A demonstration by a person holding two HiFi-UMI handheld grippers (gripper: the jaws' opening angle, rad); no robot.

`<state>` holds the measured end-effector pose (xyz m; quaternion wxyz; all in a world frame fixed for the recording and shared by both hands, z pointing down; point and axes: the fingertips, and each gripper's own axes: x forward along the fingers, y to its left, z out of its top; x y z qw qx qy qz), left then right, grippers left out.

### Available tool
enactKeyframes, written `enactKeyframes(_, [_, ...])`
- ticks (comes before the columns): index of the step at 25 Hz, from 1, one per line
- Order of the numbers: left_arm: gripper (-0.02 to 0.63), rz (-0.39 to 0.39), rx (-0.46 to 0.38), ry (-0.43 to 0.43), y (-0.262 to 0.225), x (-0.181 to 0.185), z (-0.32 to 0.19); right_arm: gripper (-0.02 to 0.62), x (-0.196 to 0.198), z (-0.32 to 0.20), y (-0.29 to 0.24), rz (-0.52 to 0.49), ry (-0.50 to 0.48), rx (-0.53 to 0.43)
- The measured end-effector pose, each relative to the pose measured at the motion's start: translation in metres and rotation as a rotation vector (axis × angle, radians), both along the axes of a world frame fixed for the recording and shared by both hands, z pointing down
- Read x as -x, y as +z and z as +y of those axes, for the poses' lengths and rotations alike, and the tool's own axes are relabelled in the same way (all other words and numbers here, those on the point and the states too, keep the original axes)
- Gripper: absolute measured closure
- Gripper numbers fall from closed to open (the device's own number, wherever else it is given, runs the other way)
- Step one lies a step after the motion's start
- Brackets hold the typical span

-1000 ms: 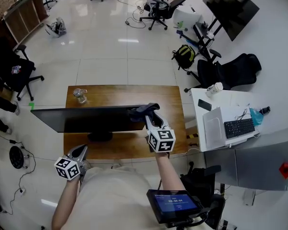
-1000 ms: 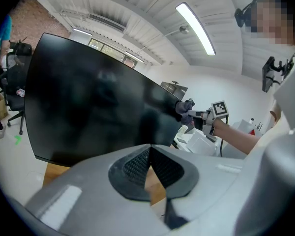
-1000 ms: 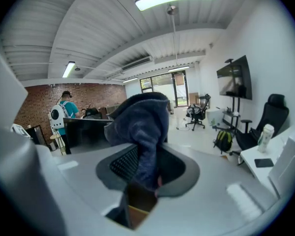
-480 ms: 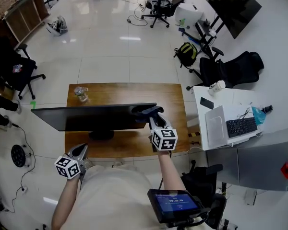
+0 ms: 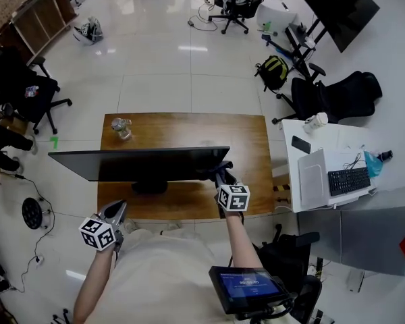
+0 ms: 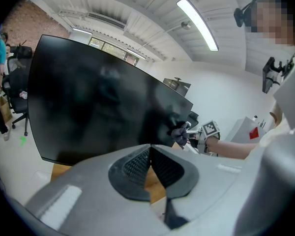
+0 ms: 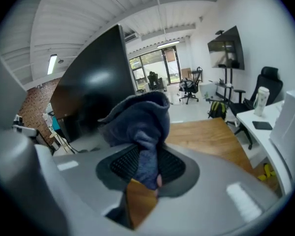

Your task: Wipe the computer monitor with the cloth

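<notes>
The black monitor (image 5: 138, 163) stands on the wooden desk (image 5: 189, 128), seen from above. My right gripper (image 5: 220, 175) is shut on a dark blue cloth (image 5: 216, 172) and holds it against the screen's right end, below the top edge. In the right gripper view the cloth (image 7: 142, 119) bunches out of the jaws beside the monitor (image 7: 96, 82). My left gripper (image 5: 115, 212) hangs shut and empty in front of the desk's near left edge. The left gripper view faces the dark screen (image 6: 88, 102) and shows the cloth (image 6: 179, 131) at its lower right.
A glass jar (image 5: 122, 127) stands at the desk's far left corner. To the right is a white table (image 5: 304, 137) with a laptop (image 5: 314, 177) and a keyboard (image 5: 351, 179). Office chairs (image 5: 334, 94) stand around, and a tablet (image 5: 246, 285) sits at my waist.
My right gripper has carried the cloth down from the monitor's top edge, along the right end of the screen. The left gripper has stayed in place.
</notes>
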<state>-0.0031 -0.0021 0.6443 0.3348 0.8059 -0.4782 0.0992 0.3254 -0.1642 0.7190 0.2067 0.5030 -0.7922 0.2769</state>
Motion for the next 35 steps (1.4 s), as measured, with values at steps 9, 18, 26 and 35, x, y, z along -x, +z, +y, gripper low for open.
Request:
enactKeyframes(9, [0.615,-0.015,0.010,-0.049,-0.002,0.017,-0.001,0.495,-0.002,0.012,0.076,0.042,-0.023,0.134])
enactKeyframes(18, [0.615,-0.042,0.032,-0.111,-0.006,0.046,0.010,0.495,-0.002,0.021,0.148,0.082,-0.052,0.248])
enactKeyframes(26, [0.615,-0.052,0.061,-0.128,-0.003,0.057,0.029,0.497,-0.007,0.023,0.161,0.078,0.022,0.267])
enactKeyframes(35, [0.615,-0.046,0.064,-0.153,0.002,0.093,0.043,0.499,0.051,0.034,0.163,0.063,0.028,0.308])
